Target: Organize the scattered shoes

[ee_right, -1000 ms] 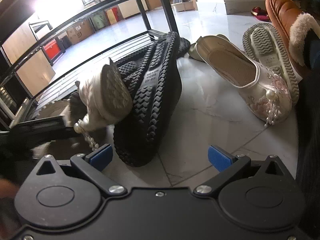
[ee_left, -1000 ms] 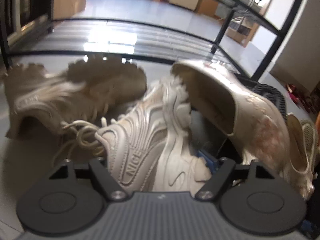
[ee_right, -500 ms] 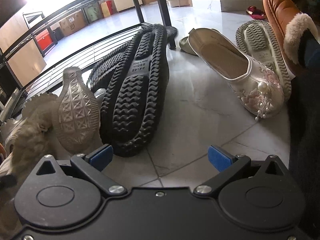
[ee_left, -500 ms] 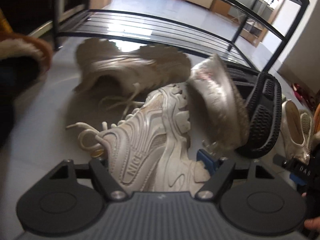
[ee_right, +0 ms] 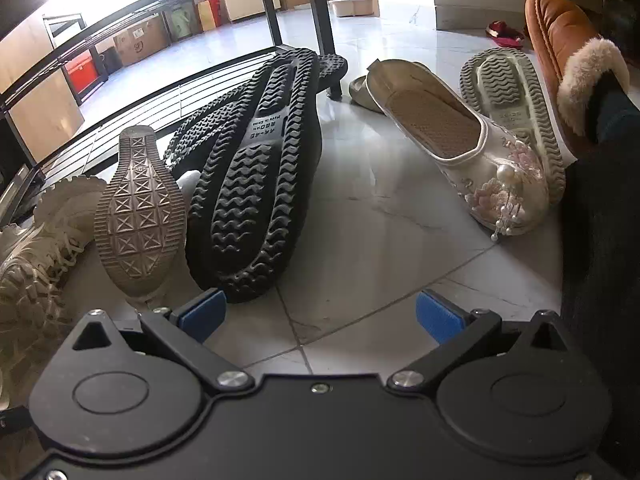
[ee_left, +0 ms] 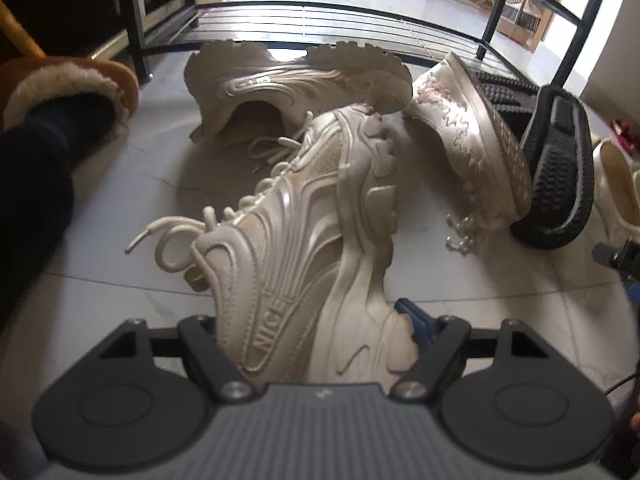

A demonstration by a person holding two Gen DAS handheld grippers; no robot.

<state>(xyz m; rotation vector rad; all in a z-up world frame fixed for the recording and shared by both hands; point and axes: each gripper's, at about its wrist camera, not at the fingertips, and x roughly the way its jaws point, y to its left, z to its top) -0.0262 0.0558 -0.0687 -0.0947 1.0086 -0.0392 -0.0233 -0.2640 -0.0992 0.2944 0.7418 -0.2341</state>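
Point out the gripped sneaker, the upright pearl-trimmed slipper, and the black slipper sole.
gripped sneaker (ee_left: 304, 248), left wrist view, side panel.
pearl-trimmed slipper (ee_right: 436, 128), right wrist view, insole.
black slipper sole (ee_right: 256, 176), right wrist view, tread middle.

Surface: pale marble tile floor (ee_right: 392, 240).
Landmark: black shoe rack (ee_left: 320, 24), standing on the tiles.
Just before rack: cream sneaker (ee_left: 296, 80) on its side.
Leaning on rack's low rail: black slippers (ee_right: 256, 176), soles up.
Right of slippers: beaded flat (ee_right: 460, 148).
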